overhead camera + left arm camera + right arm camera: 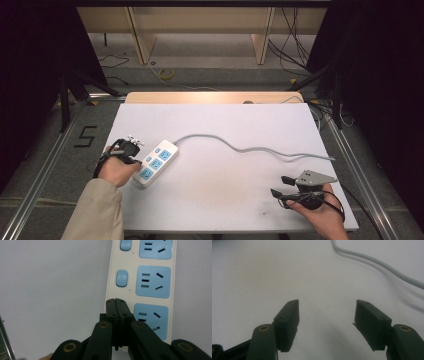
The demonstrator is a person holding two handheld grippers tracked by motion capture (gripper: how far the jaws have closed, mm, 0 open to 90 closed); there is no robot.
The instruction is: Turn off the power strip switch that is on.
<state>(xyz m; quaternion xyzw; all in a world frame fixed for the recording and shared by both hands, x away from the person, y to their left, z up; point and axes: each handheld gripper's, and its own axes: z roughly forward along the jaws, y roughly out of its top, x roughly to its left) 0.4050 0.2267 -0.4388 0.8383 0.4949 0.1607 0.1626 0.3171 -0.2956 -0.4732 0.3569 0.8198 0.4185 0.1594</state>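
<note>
A white power strip (pixel 156 162) with three blue sockets lies at the left of the white table (pixel 225 195). In the left gripper view the strip (pixel 110 287) runs up the frame, with a blue switch (pixel 122 278) beside its middle socket. My left gripper (pixel 136 160) is shut with nothing between its jaws. Its tips (pixel 117 305) sit over the strip's edge beside the nearest socket, in line with the switches, and hide what lies under them. My right gripper (pixel 281 186) rests open at the front right, and its jaws (pixel 327 312) stand over bare table.
The strip's grey cable (pixel 250 149) snakes rightward across the table's middle toward the right edge; it also crosses the top right of the right gripper view as a grey cable (pixel 372 261). Dark stands and floor cables surround the table.
</note>
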